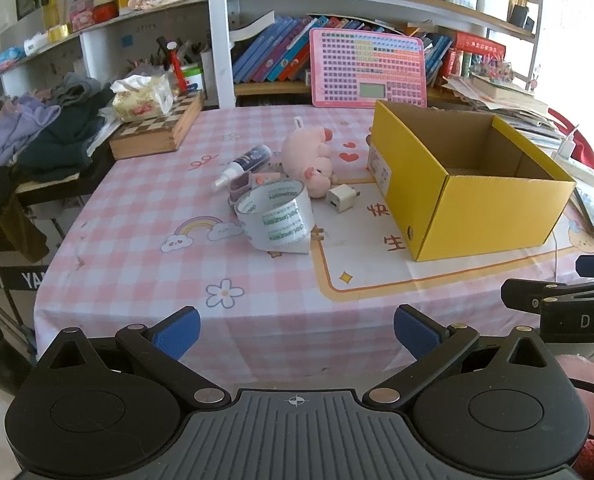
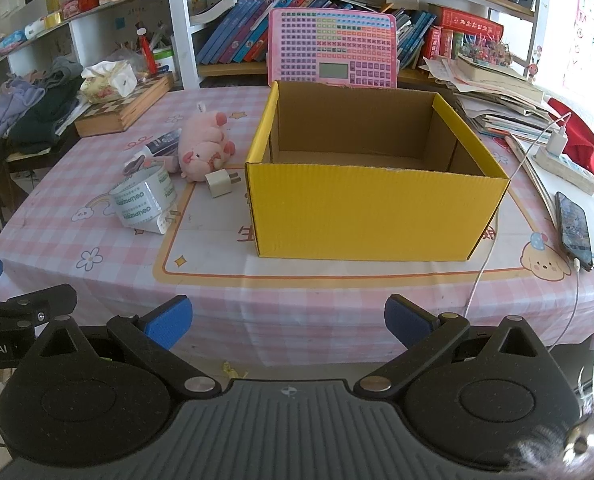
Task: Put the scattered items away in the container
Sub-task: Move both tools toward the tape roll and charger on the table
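Both tools are spread wide and hold nothing: the left gripper and the right gripper hover off the near table edge. The open yellow cardboard box sits straight ahead of the right one. Left of it lie a clear tape roll tipped on its side, a white charger plug, and a pink plush pig lying lengthwise near-to-far.

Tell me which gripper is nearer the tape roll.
Left. The left gripper faces the tape roll almost straight ahead; the right gripper sits off to the roll's right, facing the yellow box.
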